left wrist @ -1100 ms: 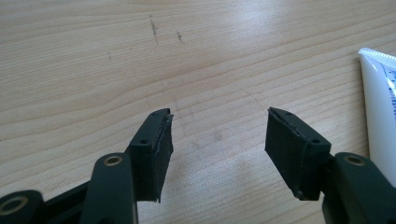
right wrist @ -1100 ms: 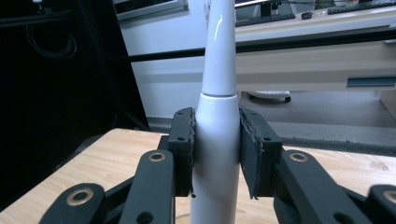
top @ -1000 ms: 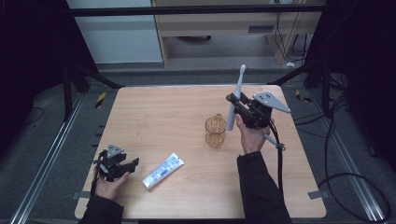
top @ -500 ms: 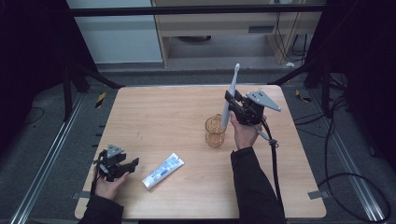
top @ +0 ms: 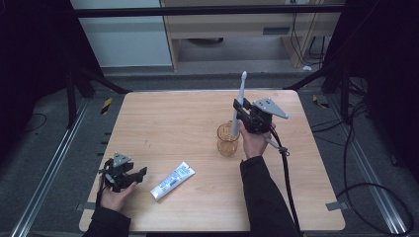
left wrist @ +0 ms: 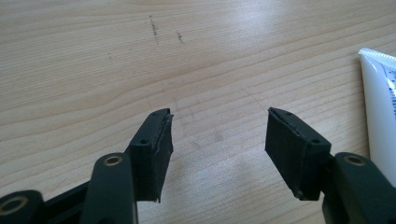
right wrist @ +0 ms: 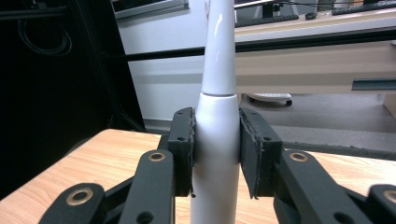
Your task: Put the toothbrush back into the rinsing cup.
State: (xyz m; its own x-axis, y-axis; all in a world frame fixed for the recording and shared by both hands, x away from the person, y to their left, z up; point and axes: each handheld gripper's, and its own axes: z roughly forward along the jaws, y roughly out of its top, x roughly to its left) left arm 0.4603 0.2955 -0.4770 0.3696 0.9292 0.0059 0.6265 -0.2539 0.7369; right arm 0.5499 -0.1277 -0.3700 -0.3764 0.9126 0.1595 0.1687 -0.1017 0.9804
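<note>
Toothbrush (top: 240, 101) handling is standing at the cup (top: 228, 139) in the high view: the right gripper (top: 240, 114) is holding the brush upright, its lower end dipping into the amber cup right of the worktop (top: 163, 123) centre. A tilt here could catch the rim and tip the cup. The left gripper (top: 132, 177) is resting at the near left, toothpaste tube (top: 172, 180) just right of it.

Left gripper (left wrist: 217, 140) view: fingers (left wrist: 154, 149) are spread, grasping nothing, tube (left wrist: 380, 107) lying right.

Right gripper (right wrist: 215, 154) view: fingers (right wrist: 183, 149) are clenching the white toothbrush (right wrist: 217, 116); loose pads could let it slide.
</note>
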